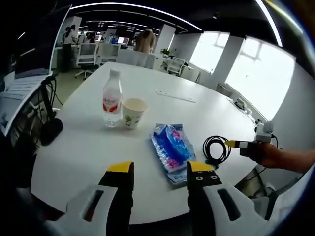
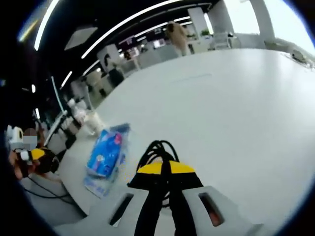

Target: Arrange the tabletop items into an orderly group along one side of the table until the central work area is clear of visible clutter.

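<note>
Meanwhile right tongs (image 2: pixel 165 169) clench the black cable coil (image 2: pixel 156 150) on the bench (image 2: pixel 236 98), while left tongs (image 1: pixel 161 169) hover released just short of the blue packet (image 1: pixel 172 147).

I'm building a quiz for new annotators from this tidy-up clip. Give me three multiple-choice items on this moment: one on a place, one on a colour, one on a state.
1. Where does the paper cup stand?
A. beside the water bottle
B. on the blue packet
C. on the floor

2. What colour are the gripper tips?
A. red
B. yellow
C. green

3. How is the right gripper?
A. open and empty
B. shut on the black cable
C. holding the cup

Key: 1 A, cup and bottle stand close together on the white table; 2 B, yellow pads cap each jaw; 3 B, its jaws meet over the coiled cable.
</note>
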Tool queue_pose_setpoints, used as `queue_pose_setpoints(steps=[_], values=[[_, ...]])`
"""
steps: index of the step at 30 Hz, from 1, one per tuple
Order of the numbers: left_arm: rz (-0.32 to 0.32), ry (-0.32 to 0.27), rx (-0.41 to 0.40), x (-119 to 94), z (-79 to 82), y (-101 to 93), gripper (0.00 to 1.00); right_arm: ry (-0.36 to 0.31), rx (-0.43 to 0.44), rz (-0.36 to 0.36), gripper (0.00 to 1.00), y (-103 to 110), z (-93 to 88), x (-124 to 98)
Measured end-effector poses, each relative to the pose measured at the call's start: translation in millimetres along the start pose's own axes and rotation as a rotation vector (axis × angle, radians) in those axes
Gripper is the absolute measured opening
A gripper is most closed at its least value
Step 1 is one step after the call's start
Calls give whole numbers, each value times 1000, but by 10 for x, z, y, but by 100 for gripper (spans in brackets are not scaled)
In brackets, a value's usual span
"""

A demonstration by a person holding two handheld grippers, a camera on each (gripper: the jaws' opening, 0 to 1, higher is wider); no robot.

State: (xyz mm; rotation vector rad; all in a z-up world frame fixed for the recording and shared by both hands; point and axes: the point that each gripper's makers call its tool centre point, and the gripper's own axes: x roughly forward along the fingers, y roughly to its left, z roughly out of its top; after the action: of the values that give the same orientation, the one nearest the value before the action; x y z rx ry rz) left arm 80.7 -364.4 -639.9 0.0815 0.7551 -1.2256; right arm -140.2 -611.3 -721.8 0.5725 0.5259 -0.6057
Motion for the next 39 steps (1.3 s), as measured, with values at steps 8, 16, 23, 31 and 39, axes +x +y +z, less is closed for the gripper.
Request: queue_pose_setpoints(steps=[8, 16, 23, 31, 39], values=[[7, 7, -9, -28, -61, 20, 42, 47, -13, -57, 1, -151, -119, -5], [7, 8, -15, -13, -57, 25, 42, 45, -6, -50, 0, -168, -129, -43], [7, 4, -19, -2, -39, 25, 41, 47, -11, -46, 0, -144, -115, -56], [16, 6, -37, -25, -90, 82, 41, 54, -31, -36, 1, -130, -80, -57], [17, 10, -53, -20, -113, 88, 41, 79, -100, -32, 9, -57, -36, -45]])
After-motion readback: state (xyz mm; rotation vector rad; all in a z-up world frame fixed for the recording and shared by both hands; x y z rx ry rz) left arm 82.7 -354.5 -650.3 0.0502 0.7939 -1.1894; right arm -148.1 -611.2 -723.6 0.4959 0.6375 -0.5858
